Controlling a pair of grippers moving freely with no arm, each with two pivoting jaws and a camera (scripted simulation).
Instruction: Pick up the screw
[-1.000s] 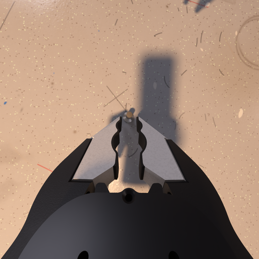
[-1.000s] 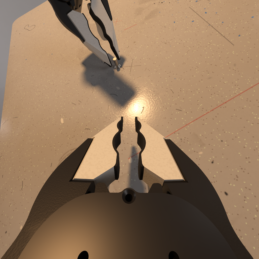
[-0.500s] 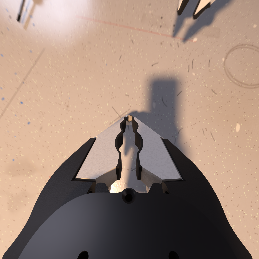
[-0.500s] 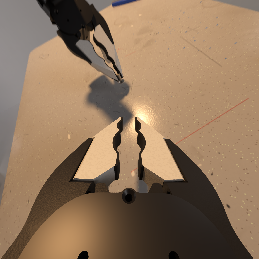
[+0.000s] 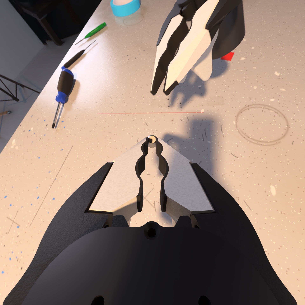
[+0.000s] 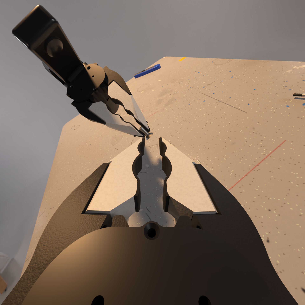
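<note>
1. Along the left edge of the counter (image 5: 115,99) in the left wrist view lie a blue-and-black screwdriver (image 5: 63,87) and, farther toward the far left corner, a thin green screwdriver (image 5: 94,31); a blue tape roll (image 5: 125,7) sits at the far edge.
2. In mid-counter, the left gripper (image 5: 151,140) has its jaws nearly closed, pinching the screw (image 5: 152,139) by its shank at the very tips. The right wrist view shows the screw (image 6: 146,132) clear of the surface, head pointing down.
3. Toward the right, the right gripper (image 5: 160,92) hangs above the counter, slightly parted and holding nothing.
4. Risk, as I judge it: the hold is at the extreme fingertips on a smooth, small cylinder, so a jerk or tilt could let the screw pivot or slip out and drop.
5. In the right wrist view the right gripper (image 6: 151,140) sits very near the screw; a nudge could knock it loose.
</note>
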